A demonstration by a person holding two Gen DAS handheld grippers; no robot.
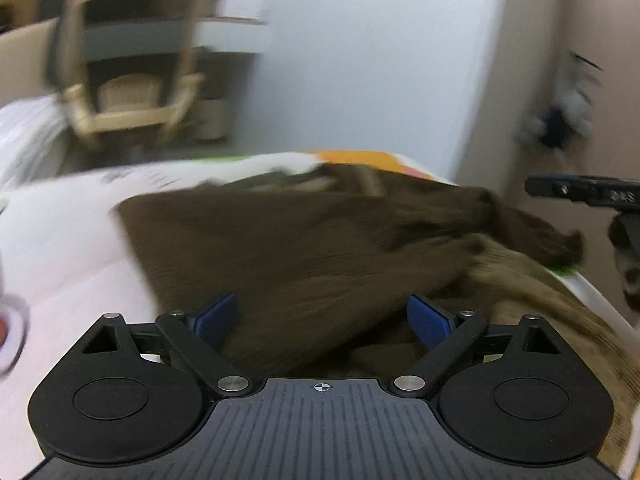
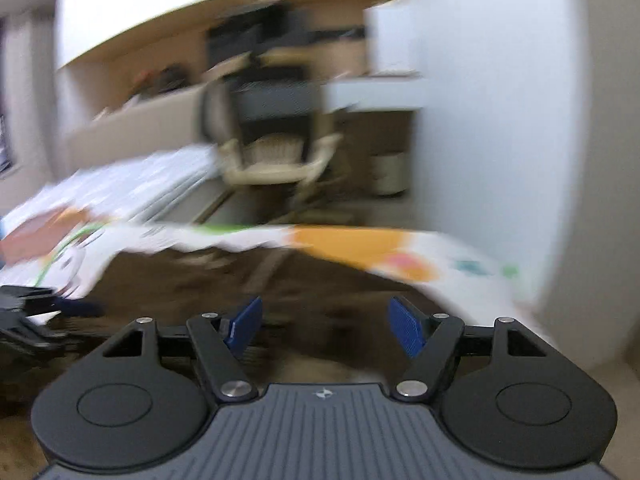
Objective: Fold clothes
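A brown knit garment lies rumpled on a patterned bed cover, spreading ahead of and between the fingers of the left gripper, whose blue pads stand wide apart, holding nothing. The right gripper, likewise spread and empty, hovers with the same dark cloth just beyond its fingertips. One flap appears laid over the body, while bunched folds remain toward the right finger's side; judging by that, the fold looks partial, with smoothing and further folding left. Both views are motion-blurred.
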